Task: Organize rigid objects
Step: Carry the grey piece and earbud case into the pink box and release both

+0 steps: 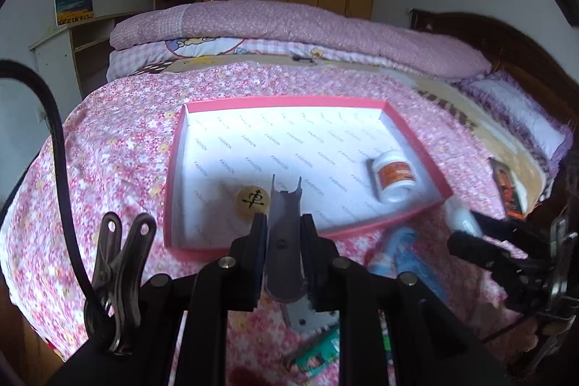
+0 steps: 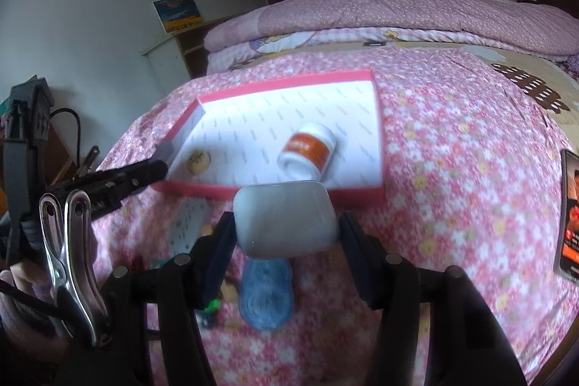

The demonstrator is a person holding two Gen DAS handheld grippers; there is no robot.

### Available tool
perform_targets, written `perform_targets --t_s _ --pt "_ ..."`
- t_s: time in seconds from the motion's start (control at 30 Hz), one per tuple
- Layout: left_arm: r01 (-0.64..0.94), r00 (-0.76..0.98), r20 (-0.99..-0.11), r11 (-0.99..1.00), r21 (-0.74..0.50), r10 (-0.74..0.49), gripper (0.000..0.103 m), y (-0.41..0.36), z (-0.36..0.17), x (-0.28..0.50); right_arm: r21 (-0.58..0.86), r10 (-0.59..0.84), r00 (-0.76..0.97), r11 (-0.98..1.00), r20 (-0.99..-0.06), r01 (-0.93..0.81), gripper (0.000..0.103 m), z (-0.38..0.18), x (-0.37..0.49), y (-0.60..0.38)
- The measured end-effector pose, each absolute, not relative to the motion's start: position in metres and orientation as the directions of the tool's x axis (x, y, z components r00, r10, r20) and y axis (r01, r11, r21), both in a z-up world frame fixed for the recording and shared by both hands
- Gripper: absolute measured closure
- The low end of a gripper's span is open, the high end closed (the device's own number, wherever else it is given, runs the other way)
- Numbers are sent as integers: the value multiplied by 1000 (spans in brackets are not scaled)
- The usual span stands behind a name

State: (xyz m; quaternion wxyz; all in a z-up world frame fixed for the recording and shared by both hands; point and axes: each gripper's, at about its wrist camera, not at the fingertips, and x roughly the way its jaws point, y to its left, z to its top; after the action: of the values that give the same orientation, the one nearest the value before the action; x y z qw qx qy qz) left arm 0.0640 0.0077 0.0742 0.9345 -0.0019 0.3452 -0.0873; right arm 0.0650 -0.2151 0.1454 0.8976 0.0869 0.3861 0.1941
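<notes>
"FASHION" repeats across the white box lining point(image 1: 289, 147); the round chess piece point(image 1: 252, 200) bears 車.

The blue object point(image 2: 267, 295) is blurred, half hidden behind the white case point(image 2: 286, 217).

A tray point(image 1: 173, 176) lies on the bed point(image 1: 119, 147); inside, a disc point(image 1: 252, 199) sits near its left front, a bottle point(image 1: 395, 178) right, lying down.

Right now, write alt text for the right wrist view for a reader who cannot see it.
The right gripper is shut on a white rounded case, held just short of a pink-walled box on a floral bedspread. Inside the box lie a tipped orange-labelled white bottle and a round game piece; the left gripper reaches over its left wall.
</notes>
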Motion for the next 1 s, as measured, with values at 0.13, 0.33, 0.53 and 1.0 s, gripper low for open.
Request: perform_targets --t_s 0.13,0.33,0.53,1.0 --pt "153 724 -670 985 -74 -163 84 8 66 85 330 436 604 900 -667 -284 44 146 82 -209" --pt "135 707 -690 987 -82 -154 85 11 54 105 305 419 586 908 -694 -288 44 143 103 -200" --pt "126 713 -687 990 -69 -139 85 9 49 113 282 397 575 917 -716 -283 44 138 118 -191" --pt "110 734 -672 994 -27 -100 85 4 51 129 238 333 572 942 -750 -237 44 123 147 -185"
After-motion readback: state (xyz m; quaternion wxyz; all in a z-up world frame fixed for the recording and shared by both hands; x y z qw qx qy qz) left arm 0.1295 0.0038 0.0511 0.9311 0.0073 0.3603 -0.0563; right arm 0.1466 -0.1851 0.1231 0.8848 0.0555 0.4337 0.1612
